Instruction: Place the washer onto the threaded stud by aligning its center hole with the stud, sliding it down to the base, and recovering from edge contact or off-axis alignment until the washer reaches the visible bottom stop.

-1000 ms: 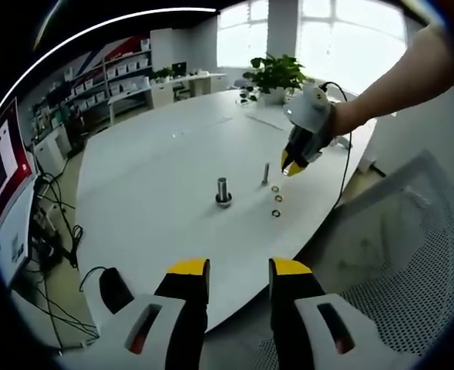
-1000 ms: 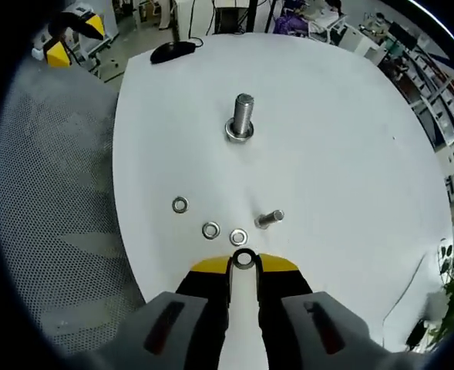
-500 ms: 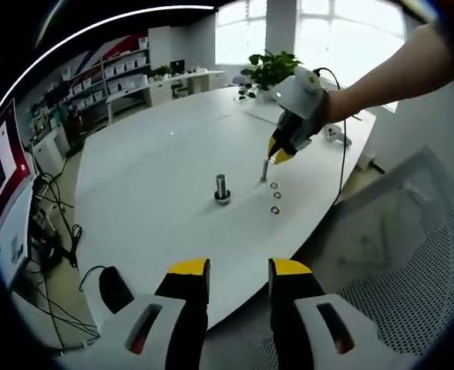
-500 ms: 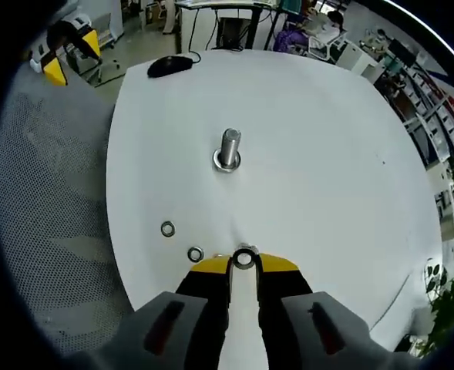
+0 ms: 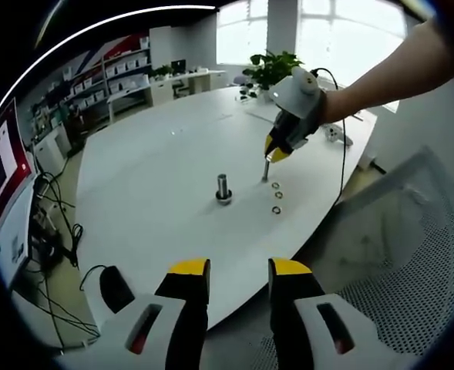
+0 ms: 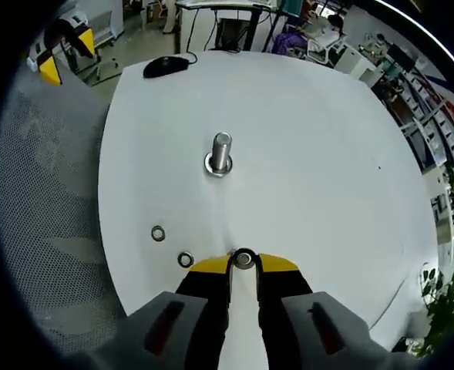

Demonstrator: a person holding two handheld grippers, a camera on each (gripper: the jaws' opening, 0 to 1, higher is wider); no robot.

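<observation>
**Two loose washers on the desk, one washer in the right gripper**

Two washers lie flat on the white desk (image 6: 327, 154) in the right gripper view: one (image 6: 158, 233) further left and one (image 6: 185, 260) just beside the yellow jaw tips. A third washer (image 6: 243, 259) is pinched between the jaws of the right gripper (image 6: 243, 264), which is closed on it. Its face with the hole turns toward the camera, and its lower edge is hidden between the jaws.

One threaded stud (image 6: 220, 153) stands upright near the middle of the desk, long axis vertical, with a ring-shaped base at its foot. The held washer is well apart from it, not above its top.

In the left gripper view the right gripper (image 5: 276, 153) hangs over the desk, jaws pointing down, just above a second, thinner upright stud (image 5: 265, 171). Two washers (image 5: 277, 195) (image 5: 276, 210) lie beside it; they are too small to see in detail. The big stud (image 5: 223, 189) stands to the left.

The left gripper (image 5: 238, 271) has its jaws apart and holds nothing. One black mouse (image 5: 116, 289) lies at the near edge of the desk.
</observation>
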